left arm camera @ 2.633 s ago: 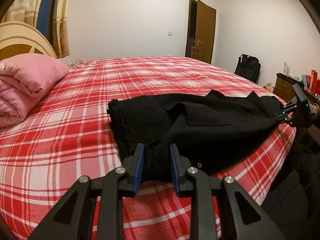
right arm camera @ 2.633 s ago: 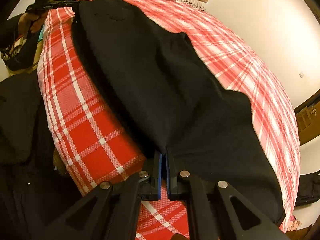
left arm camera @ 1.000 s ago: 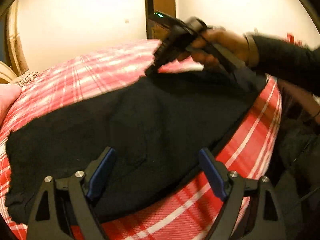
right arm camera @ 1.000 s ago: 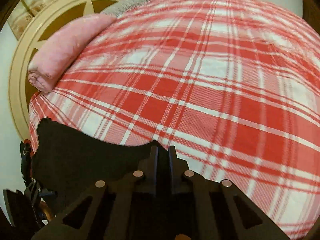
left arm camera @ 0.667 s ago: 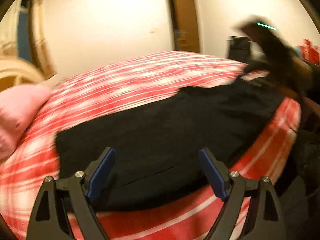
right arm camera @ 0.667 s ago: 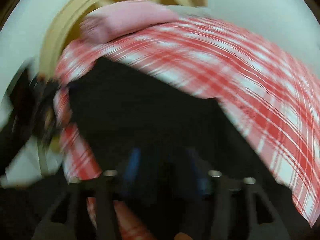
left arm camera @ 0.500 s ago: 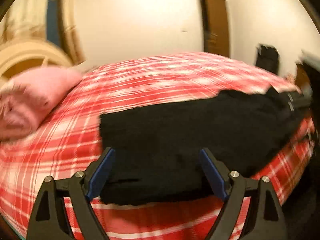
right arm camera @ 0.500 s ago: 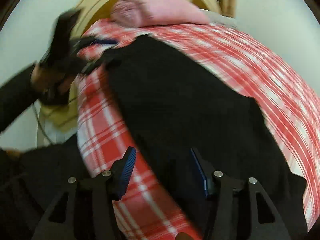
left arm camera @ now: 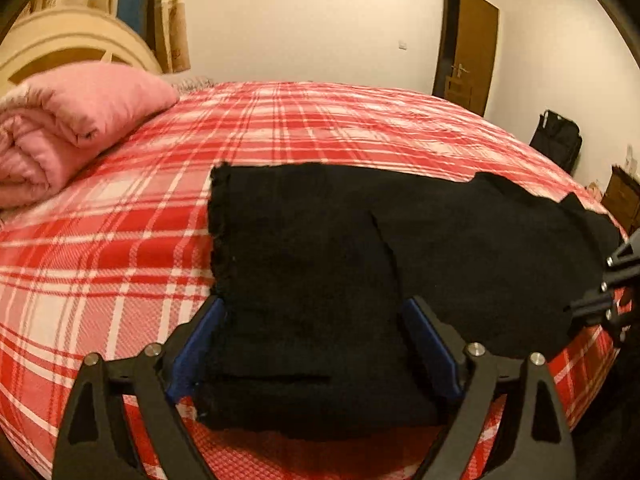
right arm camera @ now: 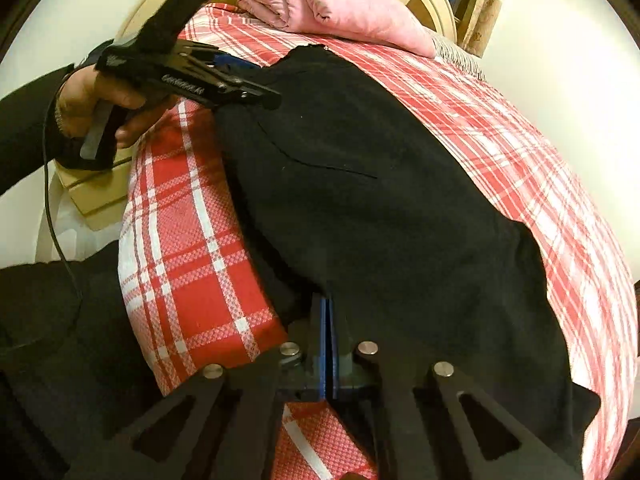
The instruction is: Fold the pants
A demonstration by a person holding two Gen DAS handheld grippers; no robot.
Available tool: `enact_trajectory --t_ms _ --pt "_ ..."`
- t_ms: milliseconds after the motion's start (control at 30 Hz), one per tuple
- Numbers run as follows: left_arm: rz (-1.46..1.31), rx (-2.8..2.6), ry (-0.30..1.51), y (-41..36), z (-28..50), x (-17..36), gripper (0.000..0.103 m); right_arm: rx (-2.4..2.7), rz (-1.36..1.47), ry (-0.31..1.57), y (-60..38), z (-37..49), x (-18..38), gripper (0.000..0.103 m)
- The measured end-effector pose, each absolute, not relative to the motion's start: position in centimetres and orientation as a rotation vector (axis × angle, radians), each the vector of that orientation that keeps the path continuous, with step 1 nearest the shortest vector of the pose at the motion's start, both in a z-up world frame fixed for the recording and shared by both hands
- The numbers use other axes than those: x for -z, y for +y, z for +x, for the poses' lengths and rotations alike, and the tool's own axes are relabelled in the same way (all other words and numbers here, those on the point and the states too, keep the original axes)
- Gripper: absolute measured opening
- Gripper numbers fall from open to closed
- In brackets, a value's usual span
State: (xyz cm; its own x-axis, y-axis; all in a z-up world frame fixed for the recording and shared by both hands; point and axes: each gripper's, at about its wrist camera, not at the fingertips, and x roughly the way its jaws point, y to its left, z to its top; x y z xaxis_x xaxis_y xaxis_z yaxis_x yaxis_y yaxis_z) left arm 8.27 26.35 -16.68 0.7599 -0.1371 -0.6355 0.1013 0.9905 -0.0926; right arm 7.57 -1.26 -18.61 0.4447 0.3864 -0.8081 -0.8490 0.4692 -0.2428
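Note:
Black pants [left arm camera: 460,264] lie folded lengthwise along the near edge of the red plaid bed [left arm camera: 120,248]. My left gripper [left arm camera: 314,308] is open, with its blue-padded fingers wide apart on either side of the pants' left end. In the right wrist view the pants [right arm camera: 360,200] stretch away from my right gripper [right arm camera: 326,316], whose blue pads are pressed together on the fabric's near edge. That view also shows the left gripper [right arm camera: 256,80] in a person's hand [right arm camera: 92,100] at the far end. The right gripper [left arm camera: 580,310] shows at the right edge of the left wrist view.
A rolled pink quilt [left arm camera: 72,120] lies by the cream headboard [left arm camera: 80,44]. The bed's near edge drops beside a person's dark clothing [right arm camera: 60,320]. A brown door [left arm camera: 468,48], a black bag [left arm camera: 558,140] and a wooden cabinet [left arm camera: 624,196] stand beyond the bed.
The right gripper, open half a second ago, has shut on the pants' near edge. The left gripper stays open and has settled closer over the pants' left end.

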Motion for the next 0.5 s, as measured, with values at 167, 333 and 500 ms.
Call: enact_trajectory --t_ms 167,333,500 --pt "-0.059 0.117 0.704 26.9 7.9 16.7 0.093 -0.869 -0.732 0.729 -0.7 6.2 17.5 0.001" --pt "-0.011 0.087 0.686 26.2 7.2 16.0 0.093 -0.858 -0.795 0.745 -0.4 6.4 20.0 0.001" --pt "0.107 -0.067 0.538 25.3 4.0 12.3 0.093 -0.825 -0.781 0.718 -0.9 6.7 19.2 0.024"
